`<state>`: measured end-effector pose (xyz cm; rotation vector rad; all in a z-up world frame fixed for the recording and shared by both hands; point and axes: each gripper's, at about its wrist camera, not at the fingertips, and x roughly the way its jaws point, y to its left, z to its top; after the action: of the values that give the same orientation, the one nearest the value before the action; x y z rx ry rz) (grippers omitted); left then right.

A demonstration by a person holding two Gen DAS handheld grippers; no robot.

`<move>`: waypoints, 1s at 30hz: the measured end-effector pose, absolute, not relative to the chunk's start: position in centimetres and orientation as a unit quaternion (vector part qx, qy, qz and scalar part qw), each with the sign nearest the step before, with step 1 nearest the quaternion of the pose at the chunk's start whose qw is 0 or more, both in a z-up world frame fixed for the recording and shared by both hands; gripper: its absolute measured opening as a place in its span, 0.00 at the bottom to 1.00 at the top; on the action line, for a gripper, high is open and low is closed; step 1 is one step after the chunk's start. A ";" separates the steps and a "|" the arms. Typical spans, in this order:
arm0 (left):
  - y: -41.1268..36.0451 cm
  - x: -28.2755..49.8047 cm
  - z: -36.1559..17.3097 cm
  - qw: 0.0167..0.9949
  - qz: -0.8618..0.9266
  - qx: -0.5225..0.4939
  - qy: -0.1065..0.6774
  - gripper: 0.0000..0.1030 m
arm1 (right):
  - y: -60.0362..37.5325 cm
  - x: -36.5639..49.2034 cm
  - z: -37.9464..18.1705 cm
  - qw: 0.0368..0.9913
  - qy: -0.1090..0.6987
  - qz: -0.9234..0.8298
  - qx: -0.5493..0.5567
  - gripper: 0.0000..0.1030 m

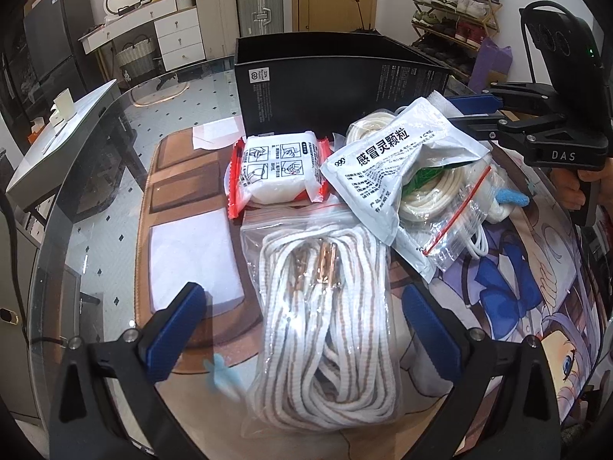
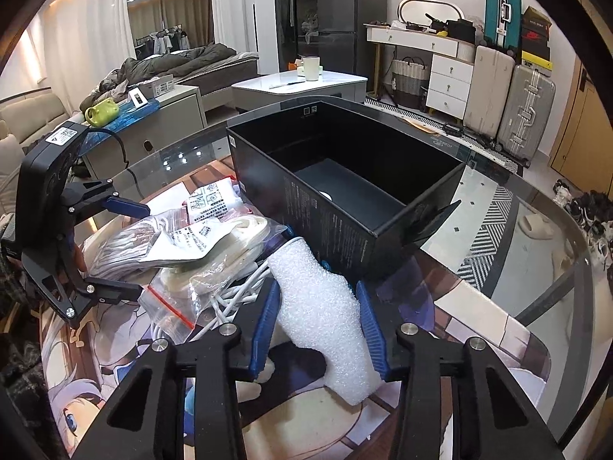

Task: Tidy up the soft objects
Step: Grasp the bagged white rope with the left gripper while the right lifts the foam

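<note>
A clear bag of white striped laces [image 1: 325, 329] lies on the mat between the fingers of my open left gripper [image 1: 302, 329]. Behind it lie a red-edged white packet [image 1: 277, 170], a white medicine sachet [image 1: 387, 161] and a zip bag of white cord [image 1: 440, 207]. My right gripper [image 2: 318, 314] is shut on a white foam piece [image 2: 325, 318] and holds it just before the open black box [image 2: 345, 176]. The right gripper also shows in the left wrist view [image 1: 494, 111], and the left gripper shows in the right wrist view [image 2: 122, 245].
An anime-print mat [image 1: 517, 268] covers the round glass table [image 1: 103, 199]. The black box [image 1: 337, 76] stands at the far side. A white cable [image 2: 230, 303] lies beside the foam. Furniture and suitcases stand beyond the table.
</note>
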<state>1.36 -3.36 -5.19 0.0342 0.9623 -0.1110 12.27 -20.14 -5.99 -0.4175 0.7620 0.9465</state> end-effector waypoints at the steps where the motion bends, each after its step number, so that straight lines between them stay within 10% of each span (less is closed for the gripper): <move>1: -3.4 1.3 -5.2 0.885 -0.054 0.016 0.462 0.98 | -20.2 12.2 -6.0 0.801 0.355 0.440 -0.197 0.40; 10: -4.0 -0.6 -4.3 0.895 -0.058 0.018 0.441 0.51 | -20.9 11.1 -4.3 0.813 0.337 0.434 -0.191 0.40; 30: -3.0 -2.9 -3.2 0.906 -0.035 -0.016 0.421 0.35 | -21.6 7.8 -2.2 0.838 0.334 0.404 -0.153 0.40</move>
<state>-2.85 -2.96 -3.23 -0.0335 0.8704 -0.0724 7.83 -21.62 -2.19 -0.3244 0.7075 0.8542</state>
